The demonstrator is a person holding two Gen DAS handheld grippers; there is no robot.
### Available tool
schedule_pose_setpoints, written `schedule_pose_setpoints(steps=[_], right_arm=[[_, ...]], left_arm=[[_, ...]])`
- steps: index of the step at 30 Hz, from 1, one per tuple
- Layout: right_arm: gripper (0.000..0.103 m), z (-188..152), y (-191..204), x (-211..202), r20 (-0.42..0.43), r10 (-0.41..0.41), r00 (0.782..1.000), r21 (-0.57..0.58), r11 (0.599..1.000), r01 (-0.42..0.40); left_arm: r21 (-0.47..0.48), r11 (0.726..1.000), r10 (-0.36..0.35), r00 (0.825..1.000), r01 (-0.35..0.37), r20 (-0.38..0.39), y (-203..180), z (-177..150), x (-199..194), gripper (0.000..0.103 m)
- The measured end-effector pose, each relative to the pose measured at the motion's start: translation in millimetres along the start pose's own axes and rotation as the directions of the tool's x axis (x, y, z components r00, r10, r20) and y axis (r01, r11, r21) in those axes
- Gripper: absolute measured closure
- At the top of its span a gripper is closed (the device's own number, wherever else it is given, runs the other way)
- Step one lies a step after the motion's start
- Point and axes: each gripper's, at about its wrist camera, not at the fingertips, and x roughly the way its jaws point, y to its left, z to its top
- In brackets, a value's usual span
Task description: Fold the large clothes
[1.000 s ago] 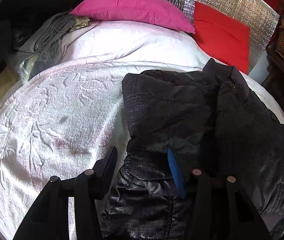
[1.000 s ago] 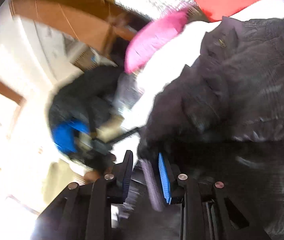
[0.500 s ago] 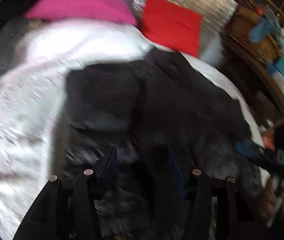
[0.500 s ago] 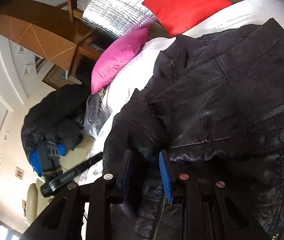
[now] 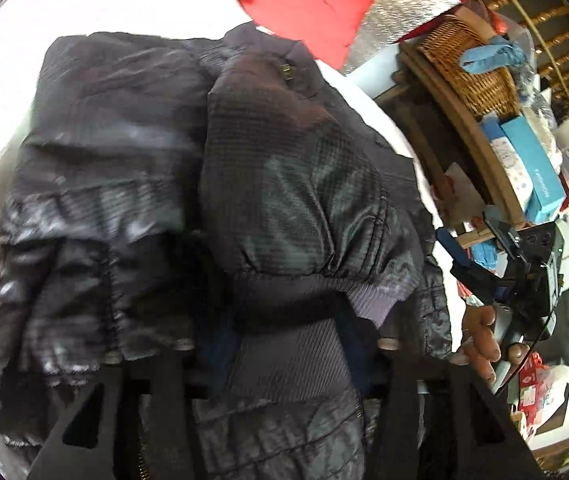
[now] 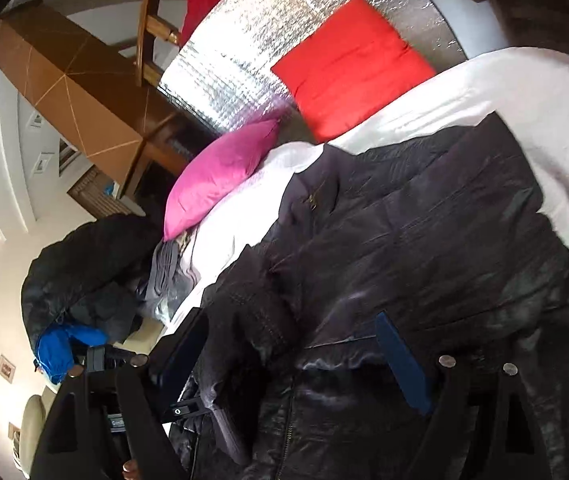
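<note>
Black jacket [image 6: 424, 240] is lying on the white bed [image 6: 504, 92], sleeves folded inward. Left gripper [image 5: 288, 352] is closing w/ the ribbed cuff [image 5: 292, 360] btwn its jaws, prob to tuck it. Right gripper [image 6: 296, 356] is opening wide, touching nothing, seemingly letting go of its sleeve.

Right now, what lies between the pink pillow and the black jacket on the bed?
In the right wrist view, only bare white bedspread separates the pink pillow from the black jacket.
</note>
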Motion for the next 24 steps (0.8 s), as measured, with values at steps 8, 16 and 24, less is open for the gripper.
schedule_pose_setpoints(steps=[8, 16, 24], right_arm=[[0.015, 6.7, -24.2, -28.4, 0.036, -0.051, 0.998, 0.019, 0.999, 0.051], [0.015, 10.2, -32.3, -39.9, 0.028, -0.105, 0.994, -0.057, 0.993, 0.106], [0.015, -32.7, 27.6, -3.1, -0.149, -0.131, 0.98, -0.408, 0.911, 0.06]], left_arm=[[0.114, 0.986, -0.131, 0.984, 0.118, 0.121, -74.7, 37.8, 29.9, 0.075], [0.091, 0.985, -0.162, 0.956, 0.144, 0.242, -92.6, 62.3, 49.7, 0.058], [0.035, 0.981, -0.193, 0.955, 0.19, 0.226, -78.5, 64.8, 46.1, 0.057]])
